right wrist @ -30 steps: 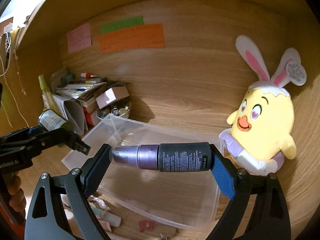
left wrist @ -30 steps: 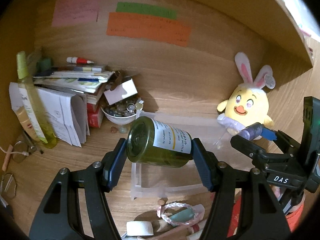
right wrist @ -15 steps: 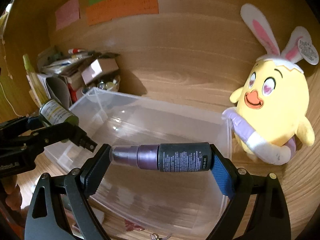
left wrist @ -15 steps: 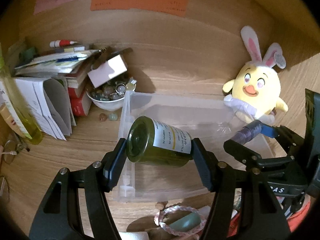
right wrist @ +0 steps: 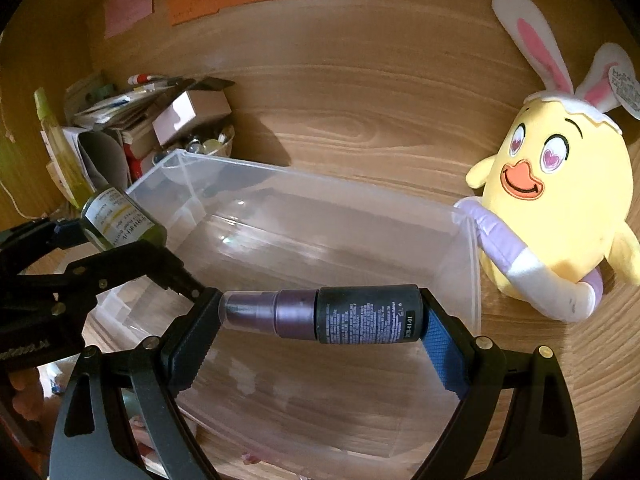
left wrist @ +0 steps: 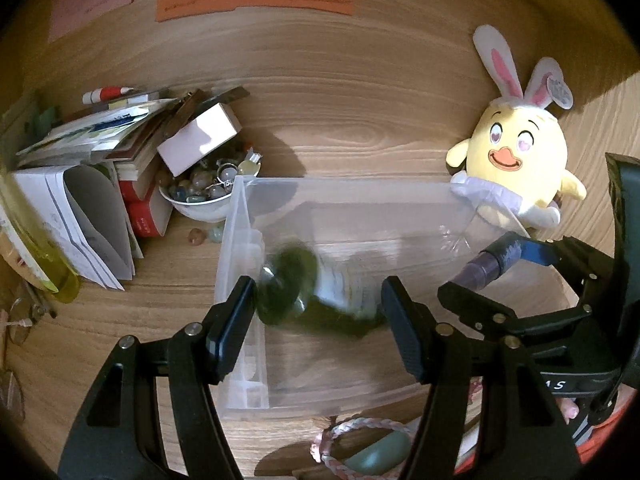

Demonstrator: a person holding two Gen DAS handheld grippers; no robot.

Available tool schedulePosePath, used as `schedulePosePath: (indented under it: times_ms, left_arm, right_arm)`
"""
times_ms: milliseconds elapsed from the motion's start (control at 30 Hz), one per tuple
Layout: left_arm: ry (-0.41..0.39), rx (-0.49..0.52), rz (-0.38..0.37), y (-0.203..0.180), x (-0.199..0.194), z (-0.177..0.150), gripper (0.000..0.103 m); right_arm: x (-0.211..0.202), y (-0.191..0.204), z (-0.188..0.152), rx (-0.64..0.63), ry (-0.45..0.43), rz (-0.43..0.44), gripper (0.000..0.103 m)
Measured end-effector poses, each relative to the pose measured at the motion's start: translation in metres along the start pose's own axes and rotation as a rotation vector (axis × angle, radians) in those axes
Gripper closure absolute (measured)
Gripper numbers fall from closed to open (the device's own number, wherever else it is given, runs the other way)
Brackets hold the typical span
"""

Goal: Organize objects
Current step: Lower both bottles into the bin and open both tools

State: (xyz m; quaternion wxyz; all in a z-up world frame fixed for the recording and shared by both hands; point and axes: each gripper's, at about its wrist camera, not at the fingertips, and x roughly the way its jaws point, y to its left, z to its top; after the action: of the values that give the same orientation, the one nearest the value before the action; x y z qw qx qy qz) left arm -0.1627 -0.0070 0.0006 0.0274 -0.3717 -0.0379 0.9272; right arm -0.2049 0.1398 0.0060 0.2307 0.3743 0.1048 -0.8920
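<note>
A clear plastic bin (left wrist: 340, 184) lies on the wooden desk. My left gripper (left wrist: 316, 300) hangs over the bin's left end, shut on a dark green bottle (left wrist: 292, 284) with a white label. The bottle shows motion-blurred and tilted between the sharp pads. In the right wrist view the same bottle (right wrist: 120, 220) still sits between the left gripper's fingers (right wrist: 160, 264). My right gripper (right wrist: 320, 316) hovers over the bin's middle, shut endwise on a purple-and-black spray bottle (right wrist: 360, 316). It also shows at the right of the left wrist view, where the spray bottle (left wrist: 492, 264) pokes out.
A yellow bunny-eared plush (left wrist: 516, 160) leans at the bin's right end. Behind the left end stand a bowl of stones (left wrist: 200, 200), a small box, stacked books and papers (left wrist: 92, 152) and a yellow-green bottle (left wrist: 40, 256). A braided bracelet (left wrist: 360, 428) lies in front of the bin.
Both grippers have sunk toward the bin, which now fills more of each view. The green bottle, sharp before, is now blurred and tilted between the left pads.
</note>
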Motion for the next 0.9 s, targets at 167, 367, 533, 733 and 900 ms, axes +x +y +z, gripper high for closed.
schedulePosePath:
  times_ms: [167,367,533,733,900]
  left_arm:
    - [0.023,-0.006,-0.025,0.000,0.003,-0.002,0.039]
    - [0.035,-0.012,-0.044,-0.001,0.002,-0.003,0.035]
    - [0.018,-0.001,-0.048,-0.008,-0.008,-0.003,0.029]
    - [-0.022,0.015,-0.029,-0.011,-0.025,-0.001,0.021]
    - [-0.054,-0.001,-0.009,-0.007,-0.042,-0.001,0.008]
  right_arm:
    - [0.005,0.002,-0.002,-0.009,0.022,-0.009,0.011]
    - [0.007,0.001,-0.002,-0.005,0.034,0.006,0.010]
    - [0.003,0.000,-0.002,-0.006,0.034,0.012,0.010]
    - [-0.010,0.000,0.002,-0.003,0.007,0.021,0.009]
    - [-0.024,0.000,0.003,-0.009,-0.022,0.004,0.007]
